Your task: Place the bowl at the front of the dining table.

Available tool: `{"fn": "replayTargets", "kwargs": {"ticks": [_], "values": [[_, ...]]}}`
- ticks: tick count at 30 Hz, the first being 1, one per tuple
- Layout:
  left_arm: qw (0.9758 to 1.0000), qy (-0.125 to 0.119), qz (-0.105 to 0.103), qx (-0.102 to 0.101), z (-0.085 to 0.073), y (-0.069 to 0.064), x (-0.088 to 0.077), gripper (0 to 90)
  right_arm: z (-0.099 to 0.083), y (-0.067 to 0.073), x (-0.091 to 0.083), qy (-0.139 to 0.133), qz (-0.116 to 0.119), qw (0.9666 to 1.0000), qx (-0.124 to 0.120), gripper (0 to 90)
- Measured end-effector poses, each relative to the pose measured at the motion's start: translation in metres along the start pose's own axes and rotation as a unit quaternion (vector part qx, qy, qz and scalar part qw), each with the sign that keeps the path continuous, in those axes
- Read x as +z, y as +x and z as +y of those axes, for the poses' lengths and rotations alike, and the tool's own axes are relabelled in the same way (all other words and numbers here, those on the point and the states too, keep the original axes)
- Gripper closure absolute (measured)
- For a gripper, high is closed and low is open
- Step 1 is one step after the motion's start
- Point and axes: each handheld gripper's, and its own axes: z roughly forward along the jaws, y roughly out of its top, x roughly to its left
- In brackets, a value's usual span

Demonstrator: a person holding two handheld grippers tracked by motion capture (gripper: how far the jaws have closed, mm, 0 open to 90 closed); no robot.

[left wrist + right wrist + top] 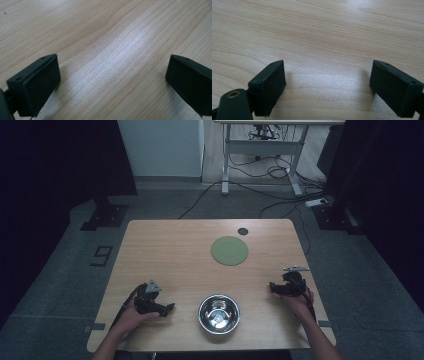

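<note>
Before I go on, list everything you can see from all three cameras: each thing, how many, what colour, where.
metal bowl: 1, shiny silver, near edge of the table, between the two grippers, touching neither
round mat: 1, green, flat on the far right part of the table
small disc: 1, black, by the far edge, just beyond the round mat
table: 1, light wood
desk frame: 1, white, on the floor beyond the table, with black cables under it
left gripper: 1, black, low over bare wood at the near left, jaws wide apart with nothing between them
right gripper: 1, black, low over bare wood at the near right, jaws wide apart with nothing between them
</note>
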Motion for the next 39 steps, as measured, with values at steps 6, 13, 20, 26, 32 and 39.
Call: {"fn": "replayTargets", "kwargs": {"ticks": [6,13,20,26,32,39], "values": [[1.0,0.0,0.0,0.0,0.0,0.0,0.0,0.0,0.005,0.002,-0.007,-0.003,0.015,0.9999,0.008,14.0],[1.0,0.001,0.0,0.0,0.0,0.0,0.0,0.0,0.009,0.002,-0.016,-0.021,0.03,0.9992,0.014,15.2],[1.0,0.001,0.0,0.0,0.0,0.0,0.0,0.0,0.012,-0.001,-0.026,-0.034,0.047,0.9981,0.021,17.1],[1.0,0.001,0.0,0.0,0.0,0.0,0.0,0.0,0.012,-0.003,-0.035,-0.047,0.062,0.9966,0.028,20.0],[1.0,0.001,0.0,0.0,0.0,0.0,0.0,0.0,0.013,0.001,-0.043,-0.057,0.069,0.9958,0.02,22.0],[1.0,0.001,0.0,0.0,0.0,0.0,0.0,0.0,0.014,0.007,-0.048,-0.062,0.076,0.9951,0.01,22.8]]}}
